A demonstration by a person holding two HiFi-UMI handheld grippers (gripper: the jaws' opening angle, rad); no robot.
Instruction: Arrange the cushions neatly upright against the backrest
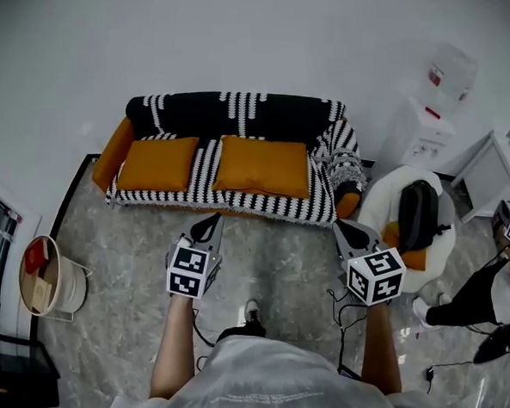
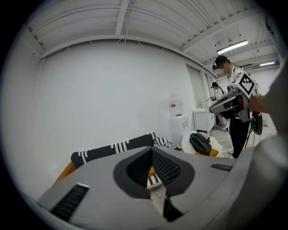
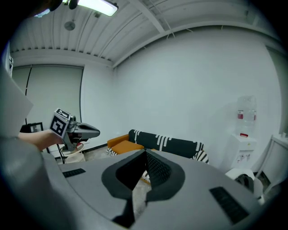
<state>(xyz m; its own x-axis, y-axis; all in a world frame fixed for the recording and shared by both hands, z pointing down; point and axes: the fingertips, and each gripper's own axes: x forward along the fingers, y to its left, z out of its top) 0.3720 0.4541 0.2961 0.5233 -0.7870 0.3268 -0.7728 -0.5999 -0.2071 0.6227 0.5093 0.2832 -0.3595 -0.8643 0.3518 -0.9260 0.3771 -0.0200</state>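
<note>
Left orange cushion (image 1: 157,163), right orange cushion (image 1: 263,166) lie flat on sofa (image 1: 235,111) seat. Left gripper (image 1: 211,221), right gripper (image 1: 345,229) in front of sofa, jaws pressed together, empty. Backpack (image 1: 416,215) on white chair (image 1: 378,198) right of sofa.

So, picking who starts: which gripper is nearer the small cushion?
Left. The left gripper is in front of the sofa, just past the small cushion's right edge. The right gripper is by the sofa's far end, beside the white chair.
</note>
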